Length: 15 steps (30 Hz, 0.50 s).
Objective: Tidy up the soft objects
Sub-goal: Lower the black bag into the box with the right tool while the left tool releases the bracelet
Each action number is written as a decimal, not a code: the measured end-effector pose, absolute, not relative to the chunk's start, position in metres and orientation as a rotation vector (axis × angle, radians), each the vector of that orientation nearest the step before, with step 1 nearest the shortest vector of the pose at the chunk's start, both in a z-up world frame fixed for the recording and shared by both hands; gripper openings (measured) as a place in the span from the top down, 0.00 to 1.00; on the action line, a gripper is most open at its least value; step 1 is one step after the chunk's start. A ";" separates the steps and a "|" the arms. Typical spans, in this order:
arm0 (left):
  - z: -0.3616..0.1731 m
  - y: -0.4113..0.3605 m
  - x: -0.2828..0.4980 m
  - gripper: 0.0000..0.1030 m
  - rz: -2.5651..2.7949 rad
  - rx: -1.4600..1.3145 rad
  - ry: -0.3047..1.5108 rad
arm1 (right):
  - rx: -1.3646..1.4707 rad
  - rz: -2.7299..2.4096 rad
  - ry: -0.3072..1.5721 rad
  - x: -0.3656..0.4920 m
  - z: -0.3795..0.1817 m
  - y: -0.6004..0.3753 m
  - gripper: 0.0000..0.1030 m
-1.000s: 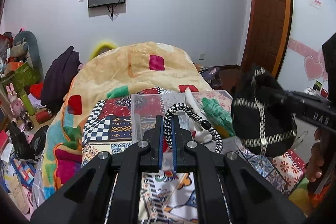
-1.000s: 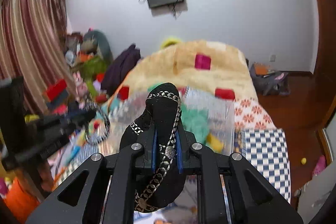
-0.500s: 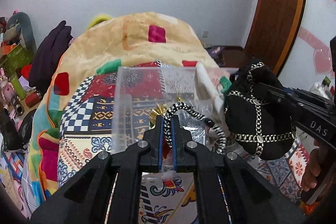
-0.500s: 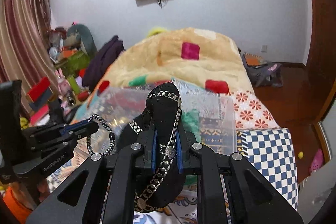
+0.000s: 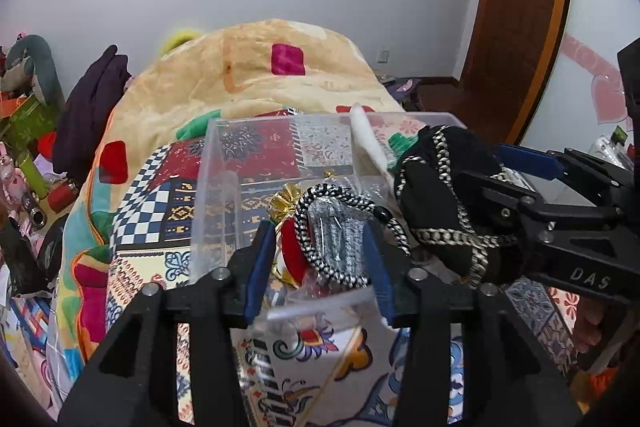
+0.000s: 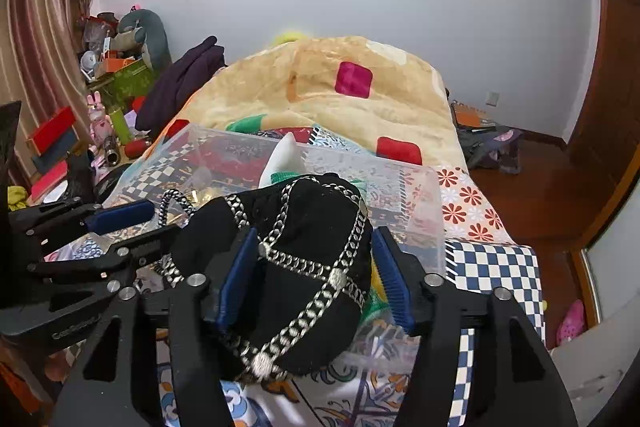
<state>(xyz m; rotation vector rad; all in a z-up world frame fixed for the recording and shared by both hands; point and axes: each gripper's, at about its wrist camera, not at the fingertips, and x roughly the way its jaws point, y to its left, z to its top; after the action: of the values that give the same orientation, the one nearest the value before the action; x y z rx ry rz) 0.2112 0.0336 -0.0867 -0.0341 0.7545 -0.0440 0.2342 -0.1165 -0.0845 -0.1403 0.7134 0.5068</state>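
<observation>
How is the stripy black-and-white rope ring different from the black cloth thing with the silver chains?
The black-and-white braided cord loop is a thin open ring you can see through; the black fabric pouch with silver chain trim is a bulky, solid lump. The cord is striped all over, while the pouch is plain black crossed by chains. The loop sits between the left gripper fingers, the pouch between the right gripper fingers. Both hang over the clear plastic storage box, with the grippers open.
</observation>
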 end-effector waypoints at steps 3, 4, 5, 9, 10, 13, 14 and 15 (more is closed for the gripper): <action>-0.075 0.034 0.198 0.53 -0.046 -0.036 0.723 | -0.117 0.510 0.689 0.227 -0.074 -0.126 0.29; -0.069 0.034 0.192 0.51 -0.047 -0.040 0.707 | -0.112 0.515 0.679 0.223 -0.069 -0.129 0.29; -0.063 0.035 0.186 0.50 -0.051 -0.045 0.689 | -0.109 0.518 0.669 0.220 -0.066 -0.131 0.29; -0.038 0.031 0.160 0.48 -0.042 -0.033 0.600 | -0.090 0.533 0.605 0.202 -0.042 -0.141 0.28; -0.032 0.030 0.154 0.46 -0.042 -0.033 0.580 | -0.085 0.538 0.588 0.197 -0.036 -0.143 0.27; -0.013 0.028 0.134 0.41 -0.048 -0.050 0.519 | -0.070 0.555 0.533 0.179 -0.018 -0.151 0.25; -0.008 0.027 0.127 0.41 -0.050 -0.054 0.502 | -0.067 0.559 0.514 0.173 -0.013 -0.153 0.23; -0.004 0.027 0.123 0.41 -0.050 -0.056 0.489 | -0.065 0.564 0.494 0.165 -0.008 -0.155 0.22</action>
<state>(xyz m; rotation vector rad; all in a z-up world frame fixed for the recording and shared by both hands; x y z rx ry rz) 0.1230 0.0273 -0.0040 -0.0560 0.4886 -0.0496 0.1655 -0.1546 -0.0076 -0.0649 0.4945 0.5636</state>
